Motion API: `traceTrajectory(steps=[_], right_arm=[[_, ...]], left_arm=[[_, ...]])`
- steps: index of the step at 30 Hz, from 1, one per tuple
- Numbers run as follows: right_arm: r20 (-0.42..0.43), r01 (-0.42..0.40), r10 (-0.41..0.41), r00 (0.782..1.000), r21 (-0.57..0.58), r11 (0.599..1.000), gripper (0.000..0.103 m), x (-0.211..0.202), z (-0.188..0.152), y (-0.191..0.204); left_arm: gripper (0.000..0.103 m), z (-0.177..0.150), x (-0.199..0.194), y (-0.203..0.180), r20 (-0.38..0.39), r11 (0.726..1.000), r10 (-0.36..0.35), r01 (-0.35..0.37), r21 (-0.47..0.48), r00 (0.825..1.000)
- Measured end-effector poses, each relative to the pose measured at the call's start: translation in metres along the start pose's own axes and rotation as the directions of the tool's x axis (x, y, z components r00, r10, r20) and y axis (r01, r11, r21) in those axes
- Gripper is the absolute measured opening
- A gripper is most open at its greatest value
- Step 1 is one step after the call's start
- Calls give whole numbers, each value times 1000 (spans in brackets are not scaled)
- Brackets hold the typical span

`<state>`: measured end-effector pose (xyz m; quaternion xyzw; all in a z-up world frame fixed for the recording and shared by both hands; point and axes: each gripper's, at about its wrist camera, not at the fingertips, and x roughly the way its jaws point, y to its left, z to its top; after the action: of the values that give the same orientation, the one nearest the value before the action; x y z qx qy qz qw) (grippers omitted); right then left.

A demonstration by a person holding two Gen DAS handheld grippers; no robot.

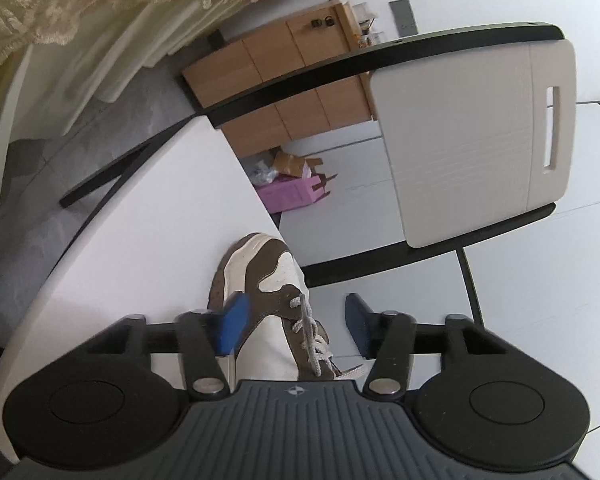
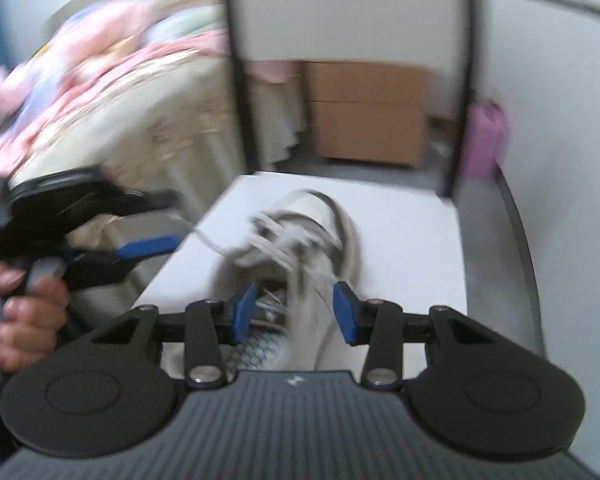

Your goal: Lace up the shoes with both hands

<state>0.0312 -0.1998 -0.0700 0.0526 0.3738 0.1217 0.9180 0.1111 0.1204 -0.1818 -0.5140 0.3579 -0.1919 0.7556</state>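
Observation:
A white and brown sneaker [image 1: 268, 304] with grey-white laces [image 1: 310, 332] lies on a white table [image 1: 160, 220]. My left gripper [image 1: 294, 326] is open, its blue pads on either side of the laced part, just above it. In the blurred right wrist view the same sneaker [image 2: 320, 232] points away, with its loose laces [image 2: 276, 240] on top. My right gripper [image 2: 296, 312] is open above the heel opening. The left gripper [image 2: 148, 246] shows at the left, held by a hand; a lace end trails toward it.
A white chair back [image 1: 472, 136] on a black frame stands beyond the table edge. A wooden cabinet [image 1: 284, 80], a pink box [image 1: 292, 196] on the floor and a bed with a lace cover [image 1: 60, 12] lie further off.

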Motion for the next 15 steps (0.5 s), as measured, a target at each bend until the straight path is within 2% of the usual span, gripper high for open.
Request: traceTrajectory(steps=[4, 7, 9, 10, 12, 15], right_arm=[[29, -22, 17, 999, 202, 979, 45, 19, -14, -15], [50, -53, 41, 998, 269, 962, 44, 35, -15, -15], [71, -42, 23, 997, 276, 960, 44, 41, -17, -11], [81, -35, 12, 997, 287, 957, 42, 43, -19, -11], [90, -25, -5, 996, 335, 942, 31, 46, -23, -14], [116, -34, -15, 993, 402, 915, 27, 46, -27, -19]], left_arm=[[58, -7, -4, 0, -9, 1000, 9, -9, -28, 1000], [58, -15, -5, 1, 10, 997, -1, 2, -81, 1000], [58, -21, -3, 0, 35, 994, 11, -7, -109, 999], [57, -24, -2, -2, 57, 993, 39, -32, -114, 998], [54, -28, 1, -5, 94, 991, 70, -58, -118, 993], [44, -35, 12, -11, 99, 989, 79, -66, -131, 992]])
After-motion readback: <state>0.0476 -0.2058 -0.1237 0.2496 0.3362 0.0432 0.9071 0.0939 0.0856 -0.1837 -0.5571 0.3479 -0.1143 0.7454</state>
